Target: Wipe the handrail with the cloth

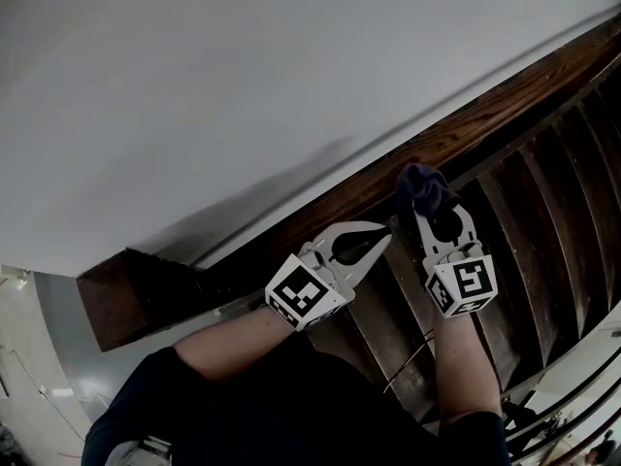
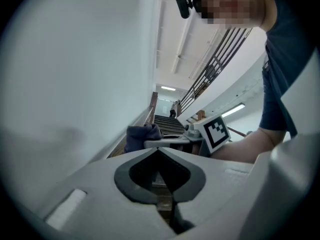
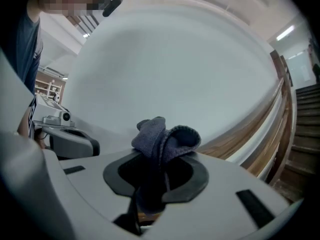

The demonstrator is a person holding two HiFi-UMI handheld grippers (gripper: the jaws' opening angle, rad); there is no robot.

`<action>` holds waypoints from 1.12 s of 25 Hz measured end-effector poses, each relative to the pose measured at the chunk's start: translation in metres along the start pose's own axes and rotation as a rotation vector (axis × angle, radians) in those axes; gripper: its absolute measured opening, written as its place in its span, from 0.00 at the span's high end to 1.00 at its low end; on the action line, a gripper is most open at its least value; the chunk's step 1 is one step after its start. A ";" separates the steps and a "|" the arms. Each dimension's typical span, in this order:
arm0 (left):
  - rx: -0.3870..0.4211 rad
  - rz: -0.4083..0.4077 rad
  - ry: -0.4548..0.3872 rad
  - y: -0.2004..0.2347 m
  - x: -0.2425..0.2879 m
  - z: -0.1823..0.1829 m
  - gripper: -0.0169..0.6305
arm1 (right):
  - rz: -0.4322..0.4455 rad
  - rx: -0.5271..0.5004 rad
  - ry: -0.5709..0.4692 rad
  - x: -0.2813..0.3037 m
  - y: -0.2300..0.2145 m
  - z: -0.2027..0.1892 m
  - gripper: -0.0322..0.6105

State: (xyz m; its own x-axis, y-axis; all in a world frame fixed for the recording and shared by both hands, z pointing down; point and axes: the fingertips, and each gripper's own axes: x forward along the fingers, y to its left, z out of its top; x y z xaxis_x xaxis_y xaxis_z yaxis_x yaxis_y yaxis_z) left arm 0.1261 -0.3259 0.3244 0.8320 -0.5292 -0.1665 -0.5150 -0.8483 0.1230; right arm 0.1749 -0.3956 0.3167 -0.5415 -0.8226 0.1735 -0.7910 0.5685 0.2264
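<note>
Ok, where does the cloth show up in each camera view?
Head view: cloth right of centre, over the handrail.
Left gripper view: cloth just left of centre, above the jaws.
Right gripper view: cloth centre, pinched in the jaws.
Shared landmark: the wooden handrail.

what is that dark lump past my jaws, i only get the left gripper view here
Observer: It is a dark blue cloth, clamped between the jaws of the right gripper, as the right gripper view shows.
Operator: is it on the rail yet
Observer: In the head view it lies over the top edge of the wooden handrail and looks pressed to it. I cannot confirm contact.
Operator: and where does my left one sit
Observer: The head view puts the tips of the left gripper close beside the right gripper, off the handrail.
</note>
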 end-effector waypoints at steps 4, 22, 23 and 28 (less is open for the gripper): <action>-0.026 0.020 -0.002 0.013 0.012 -0.010 0.97 | -0.028 -0.096 0.032 0.023 -0.031 0.010 0.80; -0.100 0.124 0.084 0.035 -0.039 -0.075 0.97 | 0.071 -0.178 0.199 0.088 0.030 -0.047 0.80; -0.101 0.132 0.092 0.035 -0.045 -0.080 0.97 | 0.080 -0.175 0.198 0.089 0.037 -0.049 0.80; -0.119 0.186 0.127 0.036 -0.077 -0.104 0.97 | 0.139 -0.171 0.198 0.092 0.078 -0.063 0.80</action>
State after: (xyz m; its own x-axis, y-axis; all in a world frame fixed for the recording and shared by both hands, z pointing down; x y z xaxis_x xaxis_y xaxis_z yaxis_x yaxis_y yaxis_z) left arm 0.0655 -0.3138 0.4429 0.7481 -0.6635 -0.0067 -0.6402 -0.7244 0.2557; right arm 0.0815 -0.4259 0.4111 -0.5620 -0.7272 0.3942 -0.6442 0.6837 0.3429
